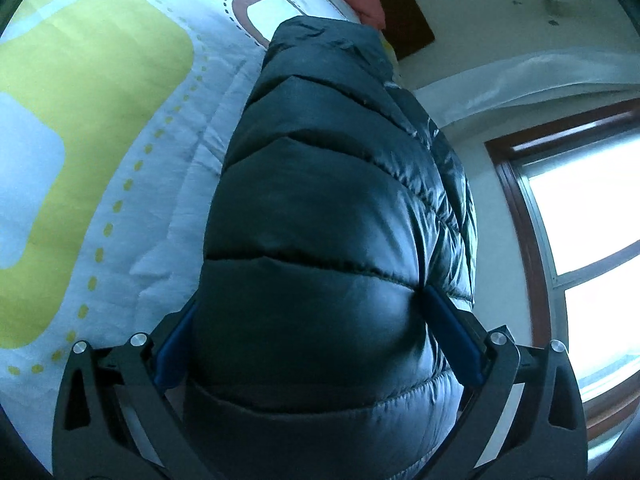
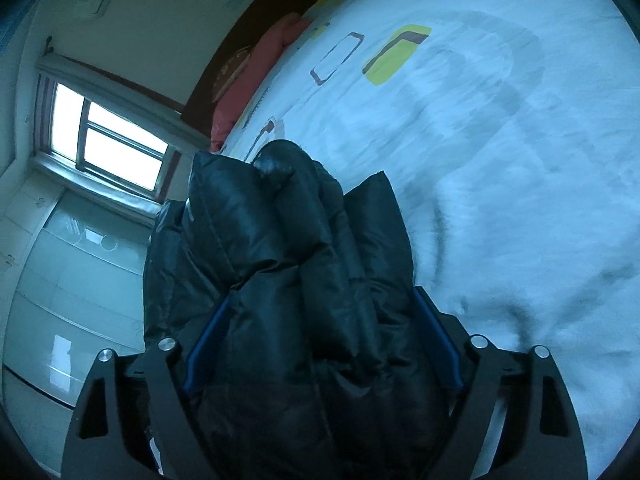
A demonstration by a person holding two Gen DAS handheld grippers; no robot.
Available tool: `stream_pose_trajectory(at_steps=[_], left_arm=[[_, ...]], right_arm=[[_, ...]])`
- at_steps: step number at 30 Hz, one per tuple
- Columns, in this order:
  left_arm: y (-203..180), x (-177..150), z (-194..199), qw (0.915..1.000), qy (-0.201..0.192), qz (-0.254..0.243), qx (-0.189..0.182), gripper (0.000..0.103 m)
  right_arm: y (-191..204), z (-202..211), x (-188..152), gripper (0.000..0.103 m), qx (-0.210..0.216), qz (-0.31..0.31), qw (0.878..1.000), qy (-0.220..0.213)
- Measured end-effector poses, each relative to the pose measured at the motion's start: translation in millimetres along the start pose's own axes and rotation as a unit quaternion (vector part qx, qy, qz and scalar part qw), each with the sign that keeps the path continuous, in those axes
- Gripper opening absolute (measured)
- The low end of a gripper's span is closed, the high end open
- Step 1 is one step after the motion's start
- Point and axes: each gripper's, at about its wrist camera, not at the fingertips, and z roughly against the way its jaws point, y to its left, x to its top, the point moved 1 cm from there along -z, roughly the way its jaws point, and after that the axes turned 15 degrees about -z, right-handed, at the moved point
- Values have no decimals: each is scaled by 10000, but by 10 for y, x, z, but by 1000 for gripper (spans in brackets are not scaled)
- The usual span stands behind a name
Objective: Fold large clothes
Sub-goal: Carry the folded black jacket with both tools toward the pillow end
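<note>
We are holding a black puffer jacket [image 1: 320,216] over a bed, one gripper at each side of it. In the left wrist view our left gripper [image 1: 316,336] is standing with its jaws at their widest, and a thick quilted bulge of the jacket is filling the whole gap; the blue pads [image 1: 456,336] are lying against the padding on both sides, the right one sinking into a seam, so the jacket is being gripped there. From this side the jacket is stretching away from us in broad stitched bands toward the head of the bed, lying over the white bedspread [image 1: 120,216] with its yellow-green patches and dotted lines. In the right wrist view our right gripper [image 2: 320,340] is holding a bunched, folded mass of the same jacket [image 2: 280,240], its jaws fairly wide and its blue pads [image 2: 436,340] touching the fabric at left and right. Beyond it we are seeing the pale bedspread [image 2: 500,160] again, a red pillow [image 2: 256,76] by the dark headboard, and a bright window [image 2: 108,140] on the far wall.
</note>
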Motion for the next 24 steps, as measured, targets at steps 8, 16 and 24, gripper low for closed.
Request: stream_pose_trajectory(at_steps=[8,16,24], left_arm=[[-133,22,-33,9993,38,-238,288,90],[-240,12,-1,9979,-43,-460,456,78],[-208,47,235,9979,-179,-564,263,69]], right_arm=[[-87,6,-79,61,272,-35,9996,64],[-213,100,-137,51,506,-85,9987,5],[-61,172,-426,44,696,-17,9975,-92]])
